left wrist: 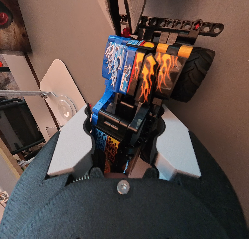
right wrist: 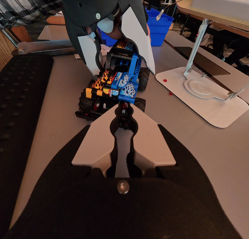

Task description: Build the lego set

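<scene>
Nearest to us, our right gripper (right wrist: 123, 108) has its tips pinched almost together on a small red piece (right wrist: 124, 105) at the front of the monster truck (right wrist: 114, 84), just above the black holed bumper beam (left wrist: 175, 25); whether the tips truly clamp it or only touch, we cannot tell for certain, but we read them as closed on it. The truck stands on the grey table (right wrist: 175, 144), its hood half orange flames, half blue. Beyond it, our left gripper (left wrist: 125, 119) straddles the cab from above and grips the body to steady it. Farther off sit a white lamp base (right wrist: 202, 97), loose red studs (right wrist: 170, 93) and a blue bin (right wrist: 159, 29). We judge this a late detailing step: next, press the red piece home firmly while the left holds still.
</scene>
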A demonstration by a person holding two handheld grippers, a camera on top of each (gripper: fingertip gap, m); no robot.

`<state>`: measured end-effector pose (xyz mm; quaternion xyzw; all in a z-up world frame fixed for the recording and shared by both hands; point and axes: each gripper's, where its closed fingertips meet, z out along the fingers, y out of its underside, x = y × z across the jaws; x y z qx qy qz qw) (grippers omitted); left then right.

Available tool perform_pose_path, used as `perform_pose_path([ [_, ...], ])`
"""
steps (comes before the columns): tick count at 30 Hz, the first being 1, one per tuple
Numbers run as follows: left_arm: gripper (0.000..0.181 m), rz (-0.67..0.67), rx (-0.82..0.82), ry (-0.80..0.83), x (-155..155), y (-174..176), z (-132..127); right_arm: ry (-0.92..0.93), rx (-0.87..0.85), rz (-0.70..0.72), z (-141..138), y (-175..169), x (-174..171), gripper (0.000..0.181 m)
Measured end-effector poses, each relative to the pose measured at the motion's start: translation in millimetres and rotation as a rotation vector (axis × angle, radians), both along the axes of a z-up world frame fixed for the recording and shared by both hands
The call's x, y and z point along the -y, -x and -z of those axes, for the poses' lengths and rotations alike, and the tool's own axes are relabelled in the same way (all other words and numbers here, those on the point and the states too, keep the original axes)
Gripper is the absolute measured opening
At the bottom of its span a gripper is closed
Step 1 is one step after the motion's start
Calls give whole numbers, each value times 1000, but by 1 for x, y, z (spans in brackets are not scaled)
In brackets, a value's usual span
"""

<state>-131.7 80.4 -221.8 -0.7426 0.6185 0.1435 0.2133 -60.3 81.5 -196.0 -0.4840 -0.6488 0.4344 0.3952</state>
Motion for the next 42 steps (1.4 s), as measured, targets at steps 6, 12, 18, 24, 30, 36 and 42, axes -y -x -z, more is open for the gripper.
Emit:
perform_pose_path([
  [6,100,-2,8,2,0,-1,-1,-86,-17,12,1,0,0,8],
  [12,99,-2,3,6,0,-1,0,-198,-33,37,2,1,0,8],
  [18,100,-4,5,1,0,0,0,-96,-29,47,0,2,0,7],
  [24,100,-3,5,1,0,0,0,-112,-30,49,1,3,-2,6],
  [30,99,-6,2,3,0,1,0,-204,-22,36,1,4,-3,6],
  [36,99,-11,1,7,0,2,1,-203,-3,41,2,6,-4,6],
  [42,99,-14,-4,6,0,4,1,-307,1,59,2,8,-3,6],
])
